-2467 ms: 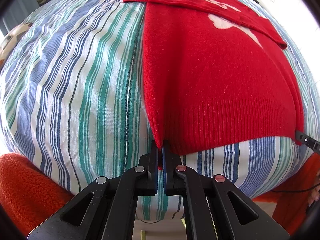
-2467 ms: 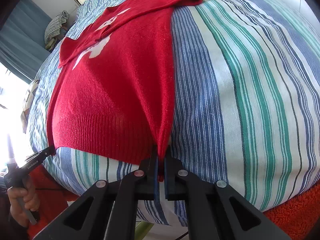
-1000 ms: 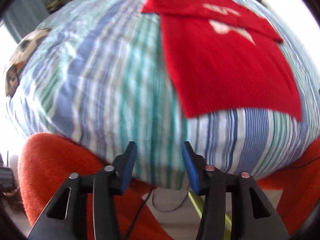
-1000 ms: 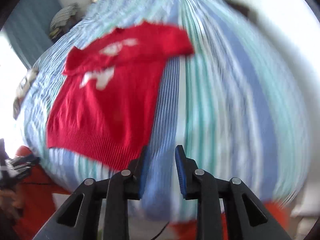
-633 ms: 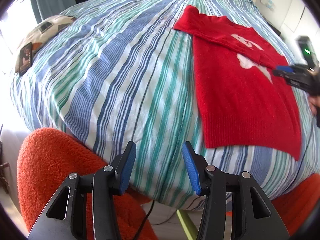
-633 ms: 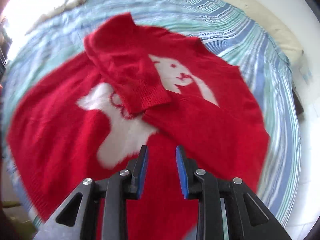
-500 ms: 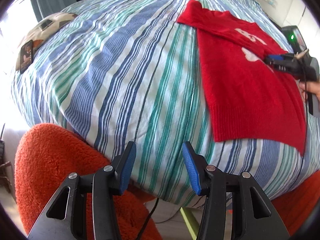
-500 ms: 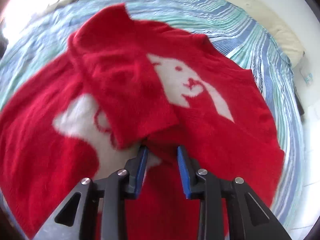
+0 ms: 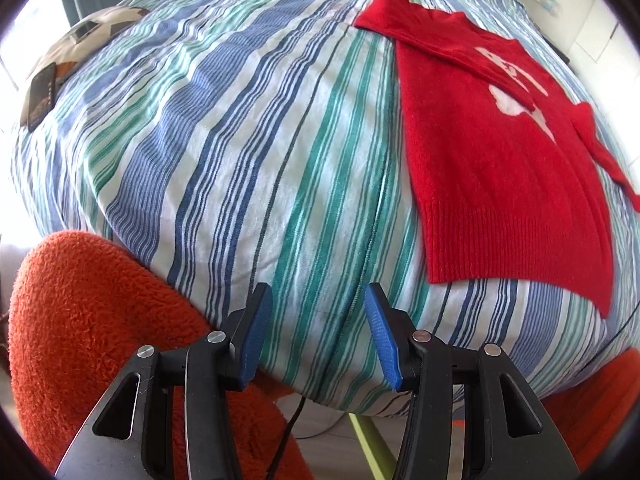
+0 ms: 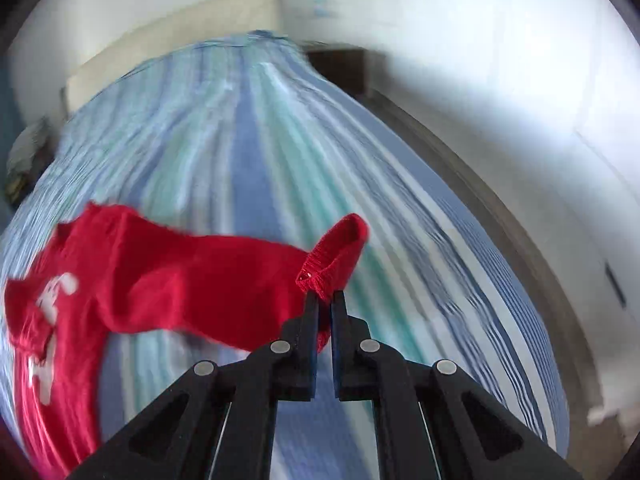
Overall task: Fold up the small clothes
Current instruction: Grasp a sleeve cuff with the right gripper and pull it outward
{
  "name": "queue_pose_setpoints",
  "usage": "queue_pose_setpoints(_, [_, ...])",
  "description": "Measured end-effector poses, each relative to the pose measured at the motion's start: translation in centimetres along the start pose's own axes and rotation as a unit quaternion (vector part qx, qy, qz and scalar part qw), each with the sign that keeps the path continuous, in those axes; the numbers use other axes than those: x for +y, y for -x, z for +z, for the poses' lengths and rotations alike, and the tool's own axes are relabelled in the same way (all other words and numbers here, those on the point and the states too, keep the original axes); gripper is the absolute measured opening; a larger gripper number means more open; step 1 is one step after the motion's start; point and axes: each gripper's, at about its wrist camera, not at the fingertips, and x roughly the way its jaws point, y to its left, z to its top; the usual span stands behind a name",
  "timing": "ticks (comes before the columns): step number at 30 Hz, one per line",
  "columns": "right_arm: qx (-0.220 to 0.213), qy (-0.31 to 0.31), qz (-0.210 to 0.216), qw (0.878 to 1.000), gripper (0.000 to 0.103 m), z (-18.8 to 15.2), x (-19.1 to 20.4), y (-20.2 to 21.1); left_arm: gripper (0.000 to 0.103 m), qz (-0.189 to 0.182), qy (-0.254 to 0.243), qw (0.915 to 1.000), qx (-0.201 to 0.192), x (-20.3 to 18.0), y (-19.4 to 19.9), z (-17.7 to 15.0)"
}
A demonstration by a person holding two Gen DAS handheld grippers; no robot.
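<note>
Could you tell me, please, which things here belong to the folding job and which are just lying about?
In the job:
- red sweater
- its sleeve cuff, pinched in the right gripper
- left gripper, open, holding nothing
- striped bed, the work surface

Lying about:
- football cushion
- phone
- orange fleece

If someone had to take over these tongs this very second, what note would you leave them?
Right tongs: just closed, now shut on the cuff of the red sweater's sleeve, which stretches out over the striped bedspread.
Left tongs: open and empty, near the bed's edge, away from the sweater.
Sweater: lying flat on the bedspread with its white picture up and the other sleeve folded across the chest.
Done: one sleeve looks folded in.
Left: probably place the held sleeve, then fold the body.
</note>
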Motion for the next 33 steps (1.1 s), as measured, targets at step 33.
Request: queue_pose_setpoints(33, [0.042, -0.209, 0.012, 0.977, 0.003, -6.8, -9.0, -2.1, 0.05, 0.014, -0.006, 0.9998, 0.01, 0.5, -0.7, -0.7])
